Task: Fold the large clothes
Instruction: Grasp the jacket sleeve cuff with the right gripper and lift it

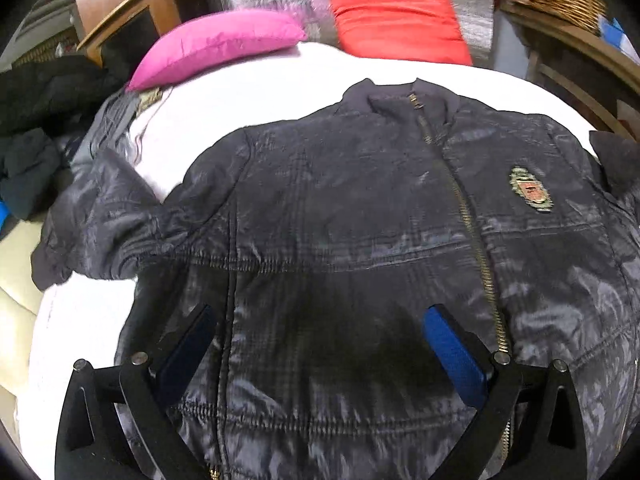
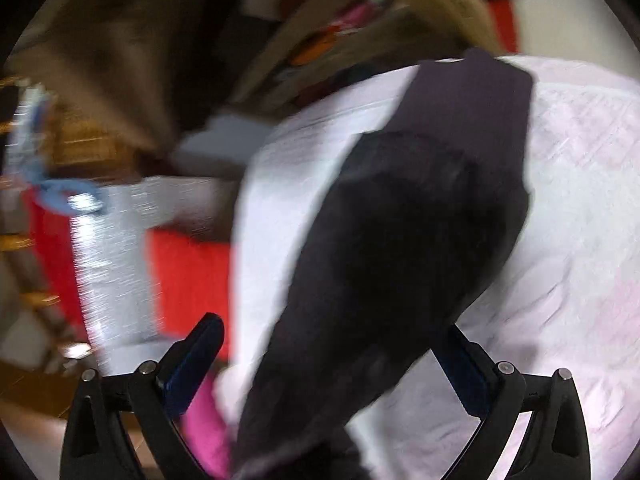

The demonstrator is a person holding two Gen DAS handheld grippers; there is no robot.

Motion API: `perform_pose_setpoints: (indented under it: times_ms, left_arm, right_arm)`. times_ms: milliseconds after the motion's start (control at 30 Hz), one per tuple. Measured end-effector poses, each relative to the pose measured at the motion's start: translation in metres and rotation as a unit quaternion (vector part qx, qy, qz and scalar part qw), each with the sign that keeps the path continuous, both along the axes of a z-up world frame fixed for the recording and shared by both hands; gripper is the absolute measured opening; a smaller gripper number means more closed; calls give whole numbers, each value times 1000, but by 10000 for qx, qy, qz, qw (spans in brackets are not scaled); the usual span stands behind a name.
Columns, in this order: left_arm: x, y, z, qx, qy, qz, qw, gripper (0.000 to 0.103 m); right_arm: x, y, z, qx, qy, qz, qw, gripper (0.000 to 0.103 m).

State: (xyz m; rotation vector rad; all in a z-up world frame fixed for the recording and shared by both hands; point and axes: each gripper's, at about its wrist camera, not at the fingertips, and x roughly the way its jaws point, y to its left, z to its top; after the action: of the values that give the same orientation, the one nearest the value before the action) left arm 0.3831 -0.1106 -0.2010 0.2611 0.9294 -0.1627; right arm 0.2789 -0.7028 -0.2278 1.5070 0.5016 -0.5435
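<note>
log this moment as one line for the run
jacket: flat, zipped, on bed | left gripper: open above hem | right gripper: open, sleeve between fingers, blurred

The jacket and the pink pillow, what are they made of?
The jacket looks like shiny quilted nylon or polyester: it glints, with stitched padded bands and a brassy metal-looking zipper. The pink pillow seems smooth woven cloth with a slight sheen; exact fabric unclear.

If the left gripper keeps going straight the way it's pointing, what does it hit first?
Most likely the dark jacket. The left gripper has its jaws open directly over the jacket's lower front, left of the zipper, with nothing between. How far above the fabric it hovers is unclear.
</note>
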Motion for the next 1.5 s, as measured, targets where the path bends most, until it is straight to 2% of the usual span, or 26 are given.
perform_pose_setpoints:
  times_ms: [67, 100, 167, 200, 233, 400, 467, 567, 633, 733, 800, 900, 1033, 1100, 1167, 1200, 1267, 1333, 1400, 1500]
  left_arm:
    - [5, 5, -5, -51, 96, 107, 9999, 103]
    - [6, 8, -5, -67, 105, 167, 9998, 103]
    - [12, 14, -5, -130, 92, 233, 9996, 103]
    - [13, 15, -4, -163, 67, 254, 9995, 103]
    - [12, 16, -1, -179, 26, 279, 9994, 103]
    - [8, 22, 8, -205, -161, 376, 9990, 103]
    - [8, 29, 14, -240, -244, 462, 9983, 103]
    - [8, 42, 23, -297, -390, 671, 9965, 103]
    - [9, 53, 29, -301, -493, 808, 9951, 103]
    - [11, 73, 35, -318, -616, 1042, 9921, 103]
    - [11, 85, 37, -352, -649, 1183, 9902, 103]
    - [14, 100, 38, -334, -670, 1345, 9881, 103]
    - [16, 105, 36, -330, -636, 1418, 9873, 103]
    - [15, 103, 36, -337, -635, 1386, 9877, 103]
    - [13, 98, 36, -356, -628, 1301, 9889, 103]
    - [13, 96, 36, -380, -611, 1255, 9895, 103]
    - [13, 92, 36, -440, -591, 1156, 9906, 103]
    - [11, 86, 36, -442, -631, 1090, 9911, 103]
    - [8, 78, 37, -342, -726, 1011, 9916, 103]
    - [4, 64, 36, -66, -888, 923, 9917, 103]
  right_arm:
    - [7, -2, -5, -149, 139, 24, 9998, 93]
    - [10, -2, -5, -239, 146, 47, 9996, 79]
    - [13, 1, -1, -386, 95, 146, 9991, 62]
    - [16, 5, 8, -605, -12, 202, 9980, 46]
    - [17, 9, 14, -769, -65, 240, 9967, 38]
    - [31, 53, 77, -2096, -381, 668, 9748, 33]
    - [44, 86, 109, -2681, -641, 1042, 9556, 33]
    - [66, 138, 144, -3161, -1138, 1724, 9260, 33]
    - [84, 181, 160, -3421, -1368, 2272, 9015, 33]
    - [113, 257, 166, -3542, -1591, 3149, 8660, 32]
    - [125, 297, 157, -3484, -1633, 3580, 8507, 32]
    - [138, 344, 129, -3144, -1566, 4207, 8364, 32]
    - [149, 382, 85, -2620, -1151, 4765, 8313, 33]
    - [158, 388, 55, -2049, -863, 5041, 8345, 36]
    - [158, 384, 39, -1690, -691, 5071, 8423, 65]
    - [150, 380, 35, -1490, -767, 5036, 8475, 81]
    - [143, 373, 43, -1409, -974, 4863, 8569, 82]
    - [131, 363, 56, -1512, -1086, 4752, 8600, 82]
    - [116, 349, 73, -1729, -1206, 4504, 8676, 82]
    - [106, 327, 80, -2030, -1122, 4227, 8761, 82]
